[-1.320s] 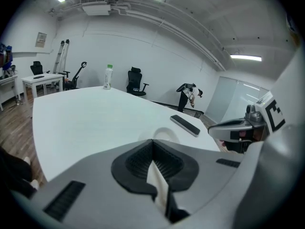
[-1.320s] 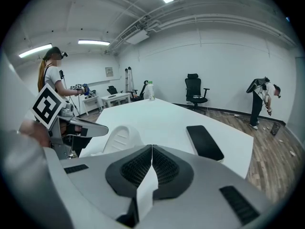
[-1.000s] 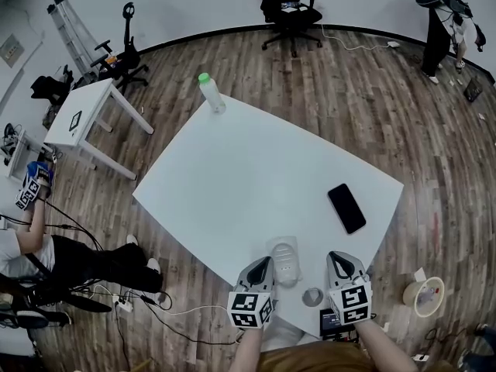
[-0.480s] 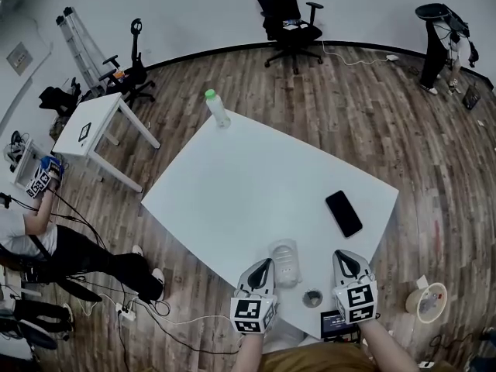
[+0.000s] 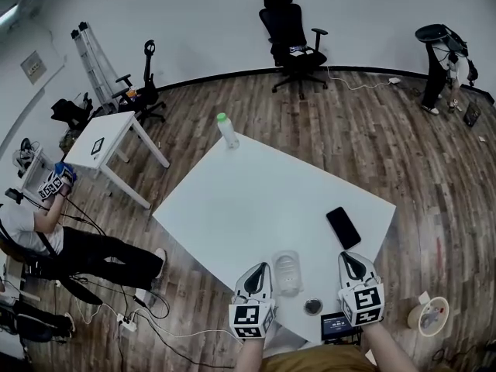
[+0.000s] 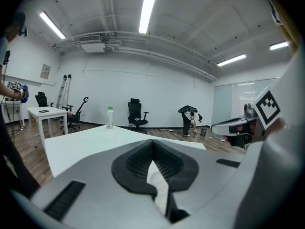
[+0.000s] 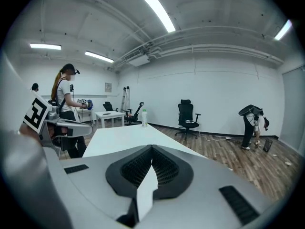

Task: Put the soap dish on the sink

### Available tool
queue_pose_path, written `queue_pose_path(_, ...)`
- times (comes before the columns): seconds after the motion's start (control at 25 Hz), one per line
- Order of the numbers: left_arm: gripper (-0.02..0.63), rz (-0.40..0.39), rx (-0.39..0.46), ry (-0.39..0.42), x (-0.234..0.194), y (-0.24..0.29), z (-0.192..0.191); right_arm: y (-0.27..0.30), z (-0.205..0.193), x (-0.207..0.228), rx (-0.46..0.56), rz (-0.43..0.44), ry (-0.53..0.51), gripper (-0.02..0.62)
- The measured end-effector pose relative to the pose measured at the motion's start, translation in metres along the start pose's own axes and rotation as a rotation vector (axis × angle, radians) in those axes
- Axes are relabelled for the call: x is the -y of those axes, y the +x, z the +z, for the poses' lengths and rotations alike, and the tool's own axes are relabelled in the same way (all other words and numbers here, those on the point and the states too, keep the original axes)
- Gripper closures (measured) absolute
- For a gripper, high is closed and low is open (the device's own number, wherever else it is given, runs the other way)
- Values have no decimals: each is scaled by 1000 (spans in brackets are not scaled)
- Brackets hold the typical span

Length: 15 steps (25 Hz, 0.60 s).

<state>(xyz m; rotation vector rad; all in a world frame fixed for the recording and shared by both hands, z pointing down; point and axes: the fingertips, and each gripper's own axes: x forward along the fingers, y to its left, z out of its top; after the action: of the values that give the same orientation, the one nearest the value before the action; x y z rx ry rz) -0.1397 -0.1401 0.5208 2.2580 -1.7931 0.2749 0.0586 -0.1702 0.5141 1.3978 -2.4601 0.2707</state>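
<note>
The soap dish (image 5: 286,272), a pale translucent oval, lies on the white table (image 5: 256,200) near its front edge. My left gripper (image 5: 261,269) hangs just left of it, jaws shut and empty. My right gripper (image 5: 348,259) is to the dish's right, also shut with nothing in it. The left gripper view has the left gripper (image 6: 152,145) closed tip to tip over the table (image 6: 86,144). In the right gripper view the right gripper (image 7: 151,148) is closed the same way. No sink shows in any view.
A black phone (image 5: 342,227) lies on the table's right side and a green-capped bottle (image 5: 227,131) stands at its far corner. A small round grey object (image 5: 313,307) sits by the front edge. A person (image 5: 46,231) sits at the left; office chairs (image 5: 291,33) and a small white desk (image 5: 105,142) stand behind.
Both grippers have risen a little above the table, still shut. The head view has tilted up toward the far wall. The soap dish has stayed where it was.
</note>
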Motion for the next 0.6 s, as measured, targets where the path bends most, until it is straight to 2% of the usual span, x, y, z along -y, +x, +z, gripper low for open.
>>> queue_pose_path(0.12,599,-6,23,2,-2,-3,12,-3,18,-6,51,34,37,586)
queue_pose_path(0.28,599,23,55,38,-5,-11,37,-7,39,-8,86,6,-36,586)
queue_pose_path(0.6,600,53,132,59,-10,-19,78,-18,71,-5,187,-19,-24,586)
